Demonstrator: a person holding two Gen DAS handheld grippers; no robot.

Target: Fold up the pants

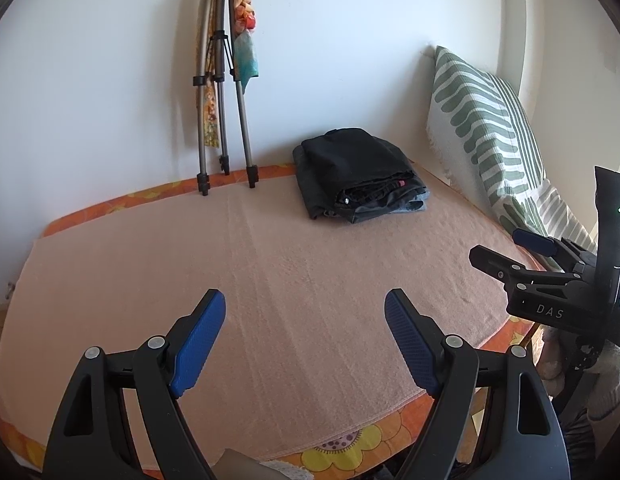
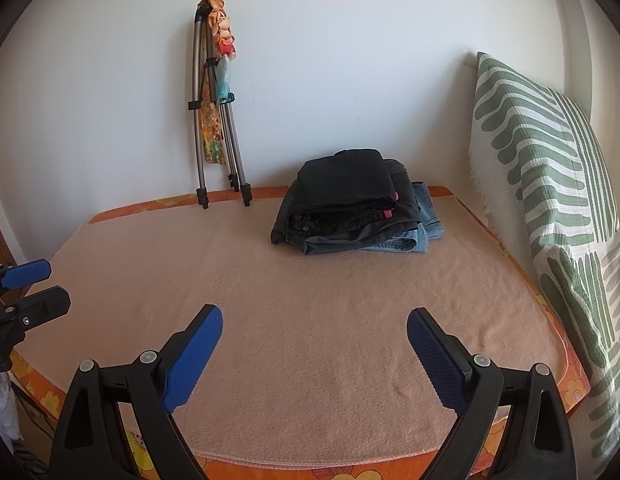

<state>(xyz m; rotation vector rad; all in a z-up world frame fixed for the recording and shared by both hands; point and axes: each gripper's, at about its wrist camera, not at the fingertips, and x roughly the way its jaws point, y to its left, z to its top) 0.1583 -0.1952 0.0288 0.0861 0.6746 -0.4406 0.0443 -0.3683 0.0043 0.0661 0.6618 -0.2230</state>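
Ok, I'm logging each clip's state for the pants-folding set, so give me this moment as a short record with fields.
surface: pink blanket over an orange flowered cover
pants: folded stack, dark pairs on top, blue denim at the bottom, near the far wall
left gripper: open, holding nothing, above the blanket
right gripper: open, holding nothing
pillow: green and white, upright along the right side
tripod: folded, leaning on the wall
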